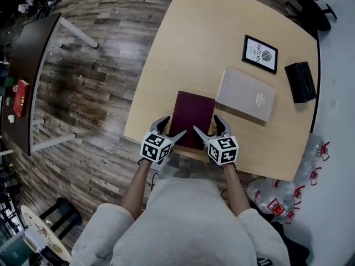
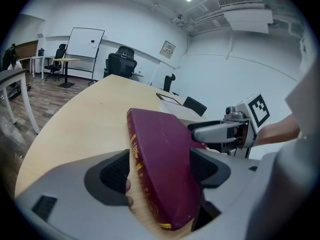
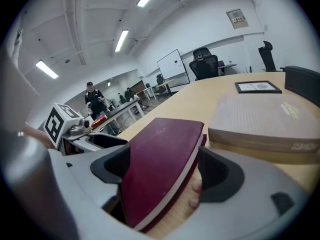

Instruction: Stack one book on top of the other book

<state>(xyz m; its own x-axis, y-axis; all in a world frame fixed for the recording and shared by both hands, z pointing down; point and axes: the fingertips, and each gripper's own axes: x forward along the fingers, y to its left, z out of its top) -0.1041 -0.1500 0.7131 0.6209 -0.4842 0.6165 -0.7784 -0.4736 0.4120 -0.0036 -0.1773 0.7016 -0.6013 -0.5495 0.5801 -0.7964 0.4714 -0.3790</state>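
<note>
A maroon book (image 1: 191, 115) lies flat at the near edge of the wooden table (image 1: 205, 37), its near end reaching the edge. A larger grey book (image 1: 246, 95) lies just to its right, apart from it. My left gripper (image 1: 171, 127) straddles the maroon book's near left corner and my right gripper (image 1: 209, 127) its near right corner. In the left gripper view the maroon book (image 2: 160, 154) sits between wide jaws, with a gap at the spine side. The right gripper view shows the maroon book (image 3: 160, 159) the same way, with the grey book (image 3: 265, 121) beside it.
A framed picture (image 1: 259, 54) and a black box (image 1: 300, 82) sit at the table's far right. Plastic bottles (image 1: 288, 193) lie on the floor to the right. A dark table (image 1: 28, 65) stands at far left. Office chairs (image 2: 120, 64) and a whiteboard (image 2: 85, 49) stand beyond.
</note>
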